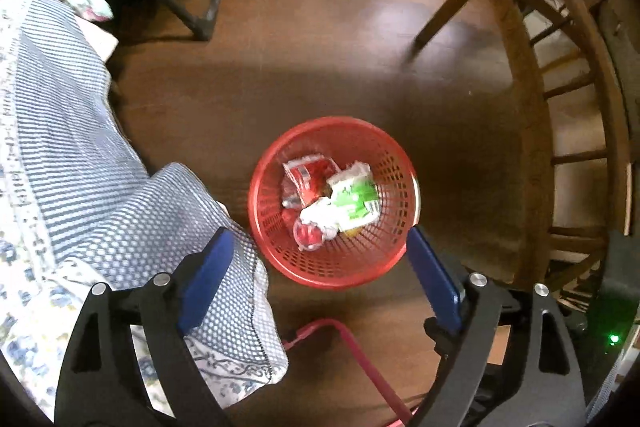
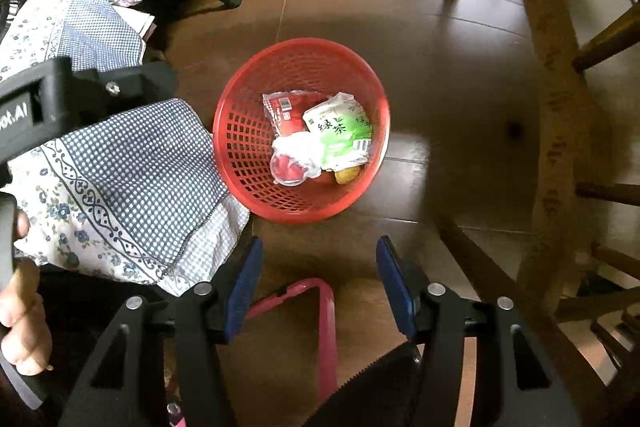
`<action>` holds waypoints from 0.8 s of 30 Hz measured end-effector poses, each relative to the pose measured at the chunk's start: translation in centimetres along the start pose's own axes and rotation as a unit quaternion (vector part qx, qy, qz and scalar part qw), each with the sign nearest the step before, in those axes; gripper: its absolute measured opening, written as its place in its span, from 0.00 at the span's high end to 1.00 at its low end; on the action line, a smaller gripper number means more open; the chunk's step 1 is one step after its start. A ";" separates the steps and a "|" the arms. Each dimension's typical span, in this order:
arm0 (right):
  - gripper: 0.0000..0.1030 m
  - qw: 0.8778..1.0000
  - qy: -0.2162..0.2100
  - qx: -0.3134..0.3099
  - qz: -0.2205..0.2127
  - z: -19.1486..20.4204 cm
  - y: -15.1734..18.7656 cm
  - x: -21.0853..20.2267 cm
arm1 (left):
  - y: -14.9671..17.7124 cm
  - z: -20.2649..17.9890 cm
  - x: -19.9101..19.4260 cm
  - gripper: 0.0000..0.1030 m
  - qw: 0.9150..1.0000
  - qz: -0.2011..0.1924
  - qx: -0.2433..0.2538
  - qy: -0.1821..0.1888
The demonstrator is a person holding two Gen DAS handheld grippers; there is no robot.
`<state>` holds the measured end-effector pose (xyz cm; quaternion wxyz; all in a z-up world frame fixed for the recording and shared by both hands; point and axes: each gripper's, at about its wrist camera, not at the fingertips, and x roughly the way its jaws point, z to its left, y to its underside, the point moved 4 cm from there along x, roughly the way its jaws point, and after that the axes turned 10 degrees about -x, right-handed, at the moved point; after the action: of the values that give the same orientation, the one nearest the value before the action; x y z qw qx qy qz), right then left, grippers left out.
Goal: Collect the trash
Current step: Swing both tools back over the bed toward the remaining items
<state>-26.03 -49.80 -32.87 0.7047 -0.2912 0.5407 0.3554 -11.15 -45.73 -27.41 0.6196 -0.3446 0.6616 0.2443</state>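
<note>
We look down along both tools at a red basket (image 1: 334,203) standing on the dark wooden floor (image 1: 304,75), beside the hem of a blue checked cloth (image 1: 132,211).

Left hand-held gripper (image 1: 320,251): jaws spread wide, nothing between the pads. It hangs directly over the near rim of the basket, pointing straight down, and the trash lies just ahead of its tips.

Right hand-held gripper (image 2: 318,257): jaws partly apart, also empty. It hangs short of the basket, over bare floor and a pink frame (image 2: 320,311) below it.

In the basket lie a green tea carton (image 2: 340,133), a red wrapper (image 2: 286,111), crumpled white tissue (image 2: 298,149) and a clear lidded cup (image 2: 286,169), piled toward the far right side of the bowl. The carton's long axis runs roughly from near left to far right in the right wrist view.

We judge the left tool the nearer to the basket, almost plumb above it. No loose trash shows on the visible floor, so the collecting looks nearly done, though we cannot see under the cloth or behind the wooden chair (image 1: 552,131).
</note>
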 end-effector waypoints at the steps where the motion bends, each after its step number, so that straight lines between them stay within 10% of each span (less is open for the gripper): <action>1: 0.44 1.000 0.002 -0.001 -0.002 0.0 0.0 -0.3 | -0.1 0.1 -1.0 0.18 1.000 -0.016 -0.001 -0.004; 16: 0.17 0.996 0.053 -0.026 -0.073 3.0 -0.5 -8.4 | 3.2 2.6 -19.5 0.12 0.971 -0.236 -0.022 0.040; 24: 0.16 0.981 0.065 -0.099 -0.155 10.9 -1.8 -14.8 | 5.1 13.1 -28.3 0.07 0.943 -0.315 -0.101 0.023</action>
<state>-20.89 -44.94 -15.84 0.6824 -0.4626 0.4954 0.2737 -6.66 -28.25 -1.51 0.6112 -0.6017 0.5053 0.0947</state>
